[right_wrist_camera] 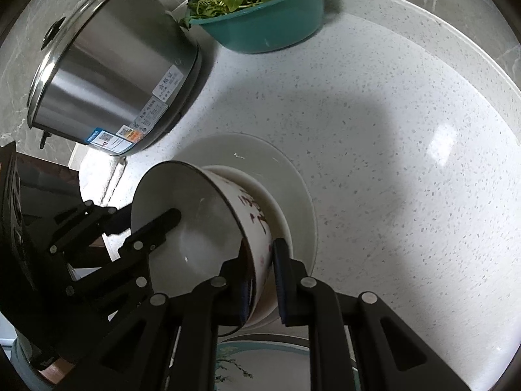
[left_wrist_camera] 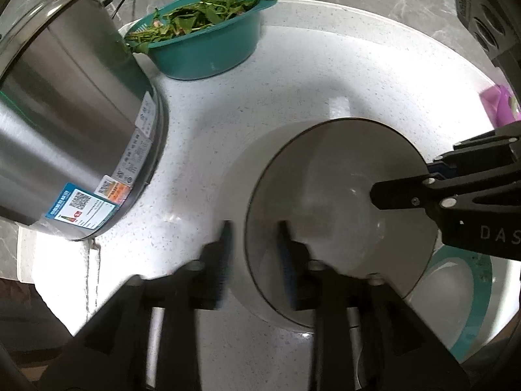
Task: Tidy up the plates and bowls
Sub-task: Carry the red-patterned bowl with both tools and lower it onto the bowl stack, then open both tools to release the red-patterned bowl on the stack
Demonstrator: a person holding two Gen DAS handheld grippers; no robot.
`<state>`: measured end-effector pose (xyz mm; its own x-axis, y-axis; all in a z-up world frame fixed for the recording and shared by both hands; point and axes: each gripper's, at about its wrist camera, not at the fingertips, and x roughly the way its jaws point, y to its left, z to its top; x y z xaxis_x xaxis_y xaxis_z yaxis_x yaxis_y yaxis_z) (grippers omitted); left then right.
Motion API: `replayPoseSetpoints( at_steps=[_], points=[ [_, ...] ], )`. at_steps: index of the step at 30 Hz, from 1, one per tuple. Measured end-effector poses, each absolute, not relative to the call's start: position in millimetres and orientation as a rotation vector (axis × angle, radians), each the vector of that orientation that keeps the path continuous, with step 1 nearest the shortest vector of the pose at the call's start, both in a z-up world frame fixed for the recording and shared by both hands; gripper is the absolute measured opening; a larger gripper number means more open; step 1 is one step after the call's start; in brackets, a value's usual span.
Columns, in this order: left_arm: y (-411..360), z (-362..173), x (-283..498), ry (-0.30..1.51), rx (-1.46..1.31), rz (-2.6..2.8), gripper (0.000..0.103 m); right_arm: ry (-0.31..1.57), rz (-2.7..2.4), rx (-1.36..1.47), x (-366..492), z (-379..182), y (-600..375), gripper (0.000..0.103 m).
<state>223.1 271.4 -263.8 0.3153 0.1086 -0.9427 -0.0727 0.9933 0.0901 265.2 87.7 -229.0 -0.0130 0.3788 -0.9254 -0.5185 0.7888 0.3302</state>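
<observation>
Lower centre, the right tongs [right_wrist_camera: 260, 280] clamp the bowl [right_wrist_camera: 195, 228] rim; it tilts, mouth facing lower left. The left tongs [left_wrist_camera: 255, 254] straddle its rim, released.

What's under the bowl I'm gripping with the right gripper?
The bowl sits in a smaller white bowl, which rests on a white plate. Whether anything lies between them is covered. The right gripper clamps its rim.

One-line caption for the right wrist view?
Right gripper pinches the rim of a white dark-rimmed ceramic bowl, tilted over a white plate on the speckled counter.
</observation>
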Motion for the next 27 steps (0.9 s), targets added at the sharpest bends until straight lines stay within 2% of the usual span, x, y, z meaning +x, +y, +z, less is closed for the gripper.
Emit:
replayPoseSetpoints(
  at_steps=[1, 2, 5, 11, 27],
  points=[
    [272.0, -262.8, 223.2, 1.239, 0.029, 0.119, 0.065, 1.415, 0.714, -0.128, 265.1, -229.2, 88.1, 0.015],
    [272.8, -261.4, 223.3, 1.231, 0.029, 0.120, 0.070, 1.417, 0.717, -0.136, 265.4, -229.7, 89.4, 0.015],
    [273.6, -261.4, 224.4, 1.233, 0.028, 0.121, 0.070, 1.426, 0.718, -0.143, 267.3, -230.3, 90.2, 0.019],
    [275.6, -264.8, 223.5, 1.245, 0.011, 0.123, 0.071, 1.428, 0.748, -0.163, 265.9, -222.3, 96.0, 0.046],
    [283.2, -279.8, 223.7, 1.270, -0.023, 0.115, 0.071, 1.392, 0.749, -0.334, 254.3, -212.4, 111.1, 0.056]
  ],
)
